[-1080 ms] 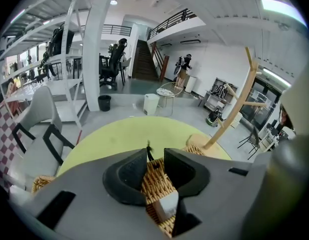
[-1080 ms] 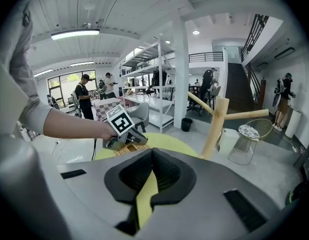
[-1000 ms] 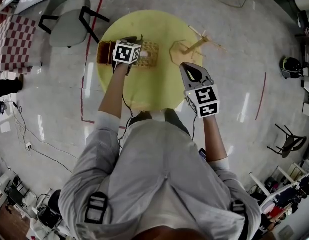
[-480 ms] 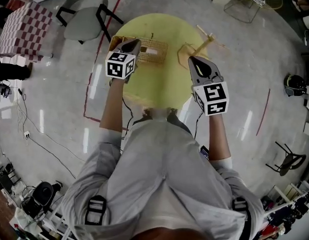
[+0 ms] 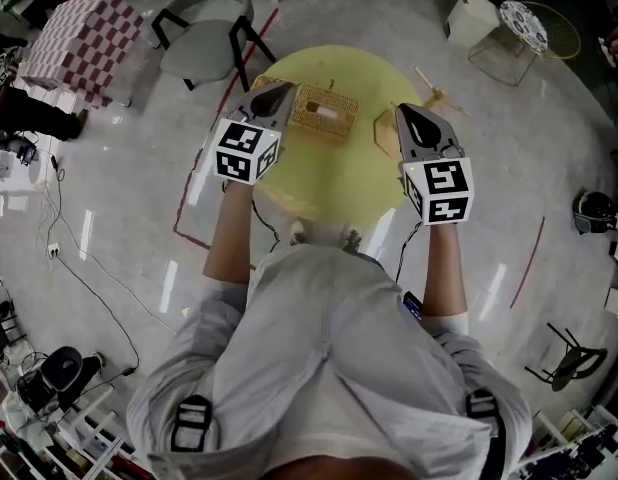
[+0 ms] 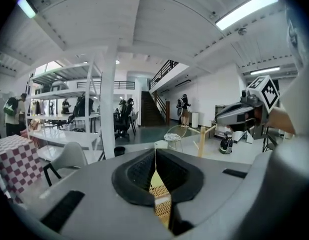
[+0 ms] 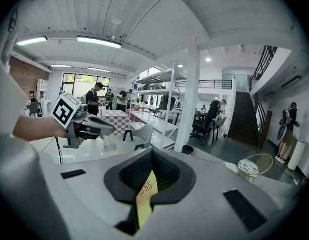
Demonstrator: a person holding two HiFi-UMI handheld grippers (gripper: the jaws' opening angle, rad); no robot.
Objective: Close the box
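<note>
A woven wicker box (image 5: 324,110) lies on the far half of the round yellow table (image 5: 334,173), its top flat with a pale patch on it. My left gripper (image 5: 282,86) hovers just left of the box, shut with nothing between its jaws. A strip of the box (image 6: 162,204) shows through the slit below those jaws (image 6: 155,154). My right gripper (image 5: 407,110) hangs over the table's right side, apart from the box, also shut and empty (image 7: 151,154). The box's left end is hidden behind the left gripper.
A wooden stand (image 5: 431,96) rests at the table's right edge, just past the right gripper. A grey chair (image 5: 204,28) stands behind the table on the left, with a checkered table (image 5: 74,43) further left. A white stool (image 5: 472,13) and a wire basket (image 5: 534,28) sit at the back right.
The left gripper has drawn off the box top to its left side. The right gripper has come up level with it. The head view has shifted, so the table sits lower in frame.
</note>
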